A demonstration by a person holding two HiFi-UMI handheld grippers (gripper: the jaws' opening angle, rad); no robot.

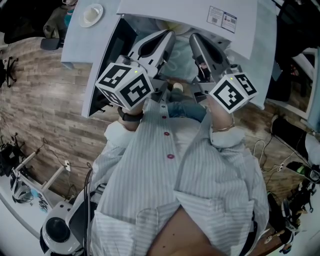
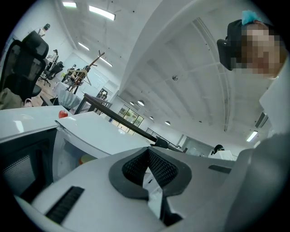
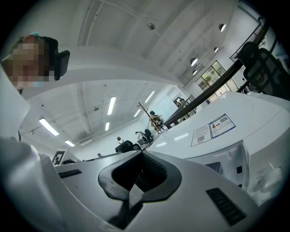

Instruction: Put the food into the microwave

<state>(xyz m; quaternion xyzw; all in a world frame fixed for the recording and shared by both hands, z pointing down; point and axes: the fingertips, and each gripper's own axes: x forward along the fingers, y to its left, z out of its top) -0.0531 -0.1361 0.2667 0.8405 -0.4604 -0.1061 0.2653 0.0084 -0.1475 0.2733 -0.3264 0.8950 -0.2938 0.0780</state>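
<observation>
A white microwave (image 1: 200,20) stands right in front of me, its door (image 1: 107,65) swung open to the left. Both grippers are held level, side by side, pointing at its opening. My left gripper (image 1: 169,35) is shut with nothing between its jaws. In the left gripper view the left gripper (image 2: 147,156) faces the cavity, where a small orange thing (image 2: 86,159) shows dimly. My right gripper (image 1: 194,38) also looks shut and empty. The right gripper (image 3: 141,156) points at the microwave top with its stickers (image 3: 217,127).
A white bowl (image 1: 91,15) sits on the white table left of the microwave, and a small red thing (image 2: 62,114) lies on that table. The floor (image 1: 45,90) is wood plank. Cables and gear (image 1: 295,170) lie at the right, a stand (image 1: 35,175) at the lower left.
</observation>
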